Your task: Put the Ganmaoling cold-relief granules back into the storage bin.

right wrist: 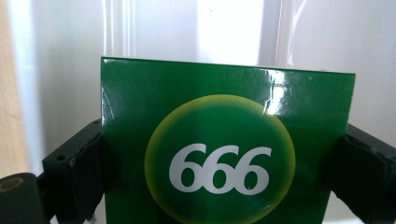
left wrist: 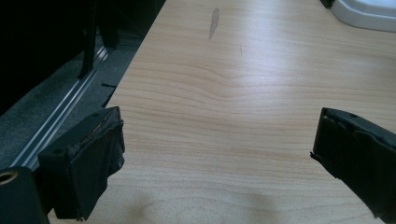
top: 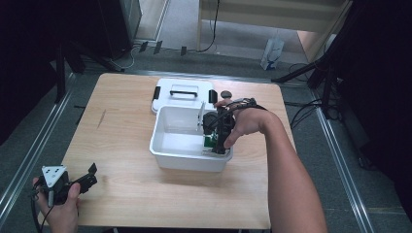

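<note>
A white plastic bin stands at the middle of the wooden table. My right gripper reaches down into the bin's right end, shut on a green box marked "666" in a yellow circle; both jaws press on the box's sides. The box shows as a green patch just inside the bin wall. My left gripper rests at the table's front left corner, open, with bare wood between its fingers.
The bin's white lid with a handle and black latches lies flat behind the bin. A small dark round object sits by the lid's right side. A clear upright divider stands inside the bin. A dark streak marks the wood.
</note>
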### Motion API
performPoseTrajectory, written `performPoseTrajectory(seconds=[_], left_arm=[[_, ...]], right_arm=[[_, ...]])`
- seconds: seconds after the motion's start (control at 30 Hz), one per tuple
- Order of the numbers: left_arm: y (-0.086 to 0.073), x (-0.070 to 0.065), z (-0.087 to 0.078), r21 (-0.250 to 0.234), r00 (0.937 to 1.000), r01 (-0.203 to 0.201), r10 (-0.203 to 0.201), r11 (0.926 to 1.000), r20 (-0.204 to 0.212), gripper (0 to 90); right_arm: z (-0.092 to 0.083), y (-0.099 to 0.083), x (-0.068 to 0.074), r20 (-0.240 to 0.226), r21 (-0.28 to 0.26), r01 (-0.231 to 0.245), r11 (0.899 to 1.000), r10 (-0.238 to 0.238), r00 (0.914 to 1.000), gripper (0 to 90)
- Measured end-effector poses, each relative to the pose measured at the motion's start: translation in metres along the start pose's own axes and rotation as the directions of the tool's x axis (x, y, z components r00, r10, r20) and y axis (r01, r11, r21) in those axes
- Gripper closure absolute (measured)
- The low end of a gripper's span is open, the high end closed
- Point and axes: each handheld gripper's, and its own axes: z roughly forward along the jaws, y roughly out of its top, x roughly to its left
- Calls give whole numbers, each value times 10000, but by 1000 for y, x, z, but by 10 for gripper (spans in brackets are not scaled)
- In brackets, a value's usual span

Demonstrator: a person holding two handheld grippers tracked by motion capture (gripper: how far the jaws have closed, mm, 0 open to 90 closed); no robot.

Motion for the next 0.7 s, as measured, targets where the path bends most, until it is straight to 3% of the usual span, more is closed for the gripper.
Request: performPoseTrajectory(seconds=[0.2,0.57,0.63,0.67,0.7], left_arm=[[0,0,0,-24,10000,5,-4,10000,44,28],[-1,0,-1,-32,10000,-22,22,10000,66,28],[-1,0,-1,-3,10000,-32,32,10000,66,29],[-1,0,-1,-11,10000,-38,38,10000,69,29],[-1,0,-1,-11,10000,-38,38,10000,69,29]], right_arm=[[9,-1,-2,-83,-11,-12,10000,12,10000,47],[25,0,1,-942,321,235,9992,-204,9953,30],[27,1,0,-603,289,158,9995,-140,9981,82],[26,-1,-2,-132,98,100,9999,-99,9999,130],[26,-1,-2,-132,98,100,9999,-99,9999,130]])
